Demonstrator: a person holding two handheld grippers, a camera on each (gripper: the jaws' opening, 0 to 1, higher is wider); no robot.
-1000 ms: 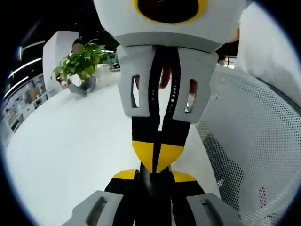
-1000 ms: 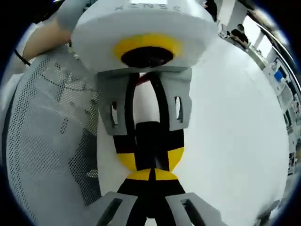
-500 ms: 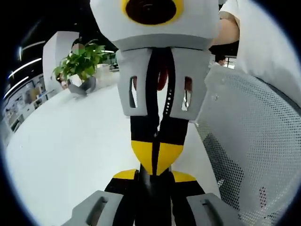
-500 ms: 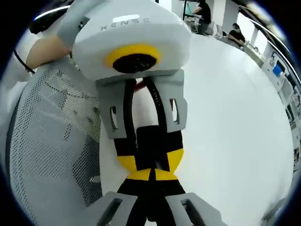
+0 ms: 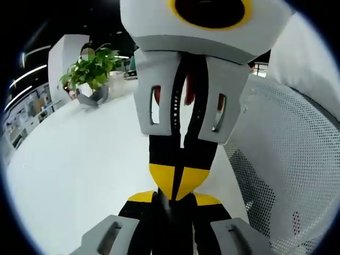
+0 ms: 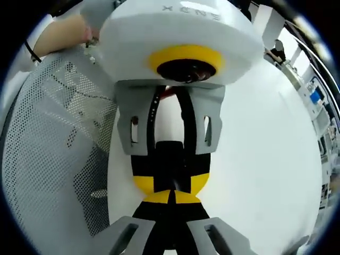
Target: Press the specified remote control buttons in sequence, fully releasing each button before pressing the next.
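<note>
- Still tip to tip, left gripper and right gripper both have jaws closed, clasping nothing visible.
- Each looms slightly nearer than a moment ago.
- Where the remote lies cannot be told; pressing seems unstarted.

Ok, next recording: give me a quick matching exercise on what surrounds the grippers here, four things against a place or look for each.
Things:
1. potted plant
2. mesh panel
3. table
4. person's forearm

Descriptions:
A. pale and full of small holes
B. upper left of the right gripper view
C. green leaves, far end of the table in the left gripper view
D. plain white surface

Pairs: 1-C, 2-A, 3-D, 4-B
</note>
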